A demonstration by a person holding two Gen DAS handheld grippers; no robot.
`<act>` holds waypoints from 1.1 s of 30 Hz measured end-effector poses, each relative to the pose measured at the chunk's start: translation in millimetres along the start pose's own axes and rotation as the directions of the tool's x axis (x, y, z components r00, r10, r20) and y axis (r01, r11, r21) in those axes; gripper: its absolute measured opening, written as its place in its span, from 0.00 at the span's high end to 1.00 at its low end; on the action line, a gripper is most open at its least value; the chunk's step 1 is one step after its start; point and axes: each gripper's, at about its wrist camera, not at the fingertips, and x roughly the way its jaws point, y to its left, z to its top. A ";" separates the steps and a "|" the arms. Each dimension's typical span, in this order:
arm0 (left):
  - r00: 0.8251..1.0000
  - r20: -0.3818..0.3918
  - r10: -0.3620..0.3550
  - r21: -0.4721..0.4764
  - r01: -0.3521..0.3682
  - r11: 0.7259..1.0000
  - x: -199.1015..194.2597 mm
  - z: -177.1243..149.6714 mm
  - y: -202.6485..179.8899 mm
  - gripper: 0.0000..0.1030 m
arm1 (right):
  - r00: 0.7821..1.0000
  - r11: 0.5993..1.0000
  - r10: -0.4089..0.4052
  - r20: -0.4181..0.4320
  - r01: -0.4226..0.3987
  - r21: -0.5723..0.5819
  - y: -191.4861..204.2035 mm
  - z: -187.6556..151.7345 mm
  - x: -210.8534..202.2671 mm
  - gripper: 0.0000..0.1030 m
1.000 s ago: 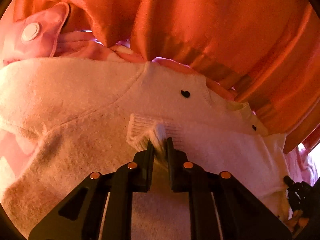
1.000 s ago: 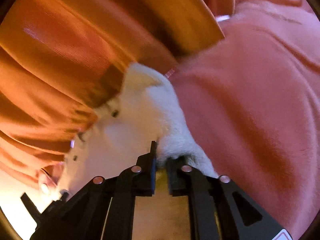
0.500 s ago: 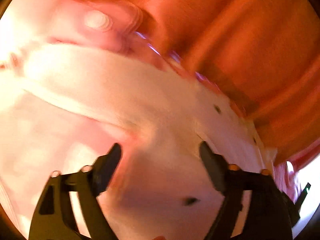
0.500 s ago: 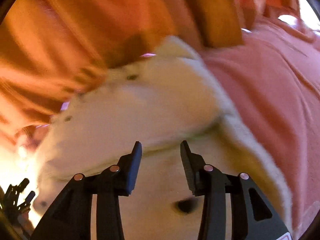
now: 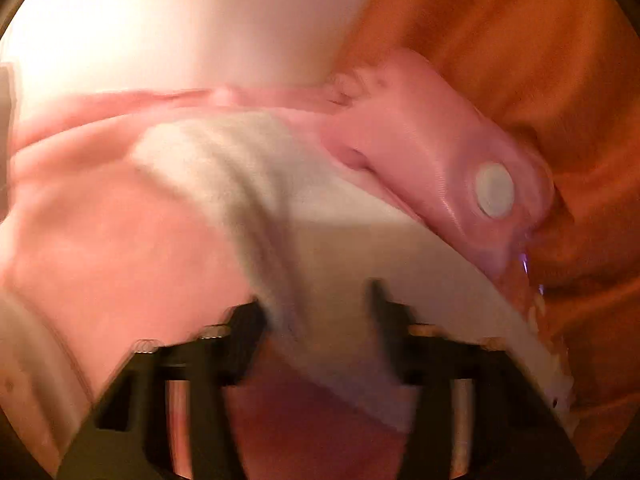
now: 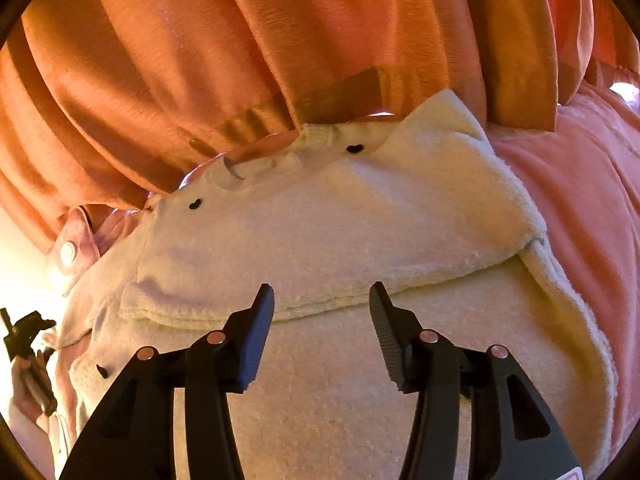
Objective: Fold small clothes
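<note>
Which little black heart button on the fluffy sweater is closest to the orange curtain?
The black heart button by the ribbed neckline of the cream fluffy sweater, just below the orange curtain. The other two sit lower left.

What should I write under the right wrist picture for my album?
Open right gripper above a folded cream sweater on a pink blanket, orange curtain behind.

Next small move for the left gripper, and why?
Probably close the left gripper on the cream sweater sleeve fold: its jaws have just been closing with that cloth between them, while the right gripper hangs open over the already folded side.
</note>
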 end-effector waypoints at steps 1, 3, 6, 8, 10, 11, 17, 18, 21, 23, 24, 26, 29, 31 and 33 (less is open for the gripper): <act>1.000 0.013 0.000 0.030 -0.001 1.000 -0.4 2.1 -10.5 0.91 | 1.000 1.000 -0.004 0.002 0.004 0.001 -0.3 -0.2 -0.7 0.52; 0.997 0.064 -0.041 0.104 0.034 0.994 -16.6 0.8 -45.4 0.93 | 1.000 1.000 -0.006 0.004 0.006 0.005 -0.7 -0.1 -1.5 0.52; 0.967 0.134 -0.216 0.261 0.176 0.949 -64.5 -18.0 -118.0 0.93 | 1.000 1.000 -0.001 0.012 0.001 0.012 -0.2 1.2 -3.4 0.52; 0.932 0.124 -0.340 0.377 0.273 0.885 -98.2 -48.6 -167.8 0.93 | 1.000 1.000 0.001 0.017 -0.001 0.012 -0.3 1.4 -4.1 0.51; 0.886 0.033 -0.462 0.475 0.392 0.788 -126.5 -96.6 -213.6 0.92 | 1.000 1.000 0.002 0.016 -0.003 0.016 -1.7 1.4 -3.8 0.49; 0.869 -0.026 -0.495 0.510 0.437 0.740 -134.4 -123.4 -231.6 0.89 | 1.000 1.000 0.003 0.014 -0.003 0.021 -3.1 1.6 -3.3 0.48; 0.824 -0.372 -0.428 0.551 0.567 0.613 -115.4 -274.0 -256.9 0.75 | 0.999 0.999 -0.039 0.008 0.039 0.031 -19.0 6.0 -0.9 0.46; 0.822 -0.385 -0.419 0.536 0.569 0.623 -112.2 -280.5 -248.9 0.71 | 0.999 0.999 -0.043 0.008 0.043 0.032 -21.7 7.0 -2.0 0.46; 0.837 -0.343 -0.425 0.470 0.545 0.694 -110.4 -266.2 -218.9 0.44 | 1.000 1.000 -0.020 0.010 0.020 0.012 -22.6 11.6 -5.4 0.43; 0.869 -0.258 -0.422 0.441 0.494 0.749 -109.6 -238.2 -192.7 0.38 | 1.000 0.999 0.007 0.012 -0.006 -0.035 -14.2 11.4 -6.5 0.41; 0.883 -0.219 -0.416 0.428 0.470 0.772 -109.9 -228.3 -183.5 0.37 | 1.000 0.998 0.018 0.008 -0.018 -0.060 -9.1 10.7 -6.3 0.41; 0.905 -0.178 -0.386 0.396 0.425 0.814 -99.9 -204.8 -166.6 0.36 | 0.999 0.992 0.050 -0.013 -0.051 -0.116 7.6 9.0 -2.5 0.41; 0.912 -0.197 -0.359 0.322 0.406 0.855 -76.6 -186.0 -150.5 0.36 | 0.997 0.976 0.078 -0.020 -0.081 -0.201 41.9 7.4 0.1 0.40; 0.918 -0.209 -0.337 0.306 0.388 0.869 -68.1 -182.5 -143.9 0.36 | 0.997 0.954 0.078 -0.013 -0.079 -0.288 70.8 5.7 4.0 0.38; 0.920 -0.227 -0.321 0.307 0.380 0.873 -58.2 -181.3 -138.7 0.36 | 0.996 0.922 0.076 -0.053 -0.090 -0.376 107.1 4.1 23.7 0.36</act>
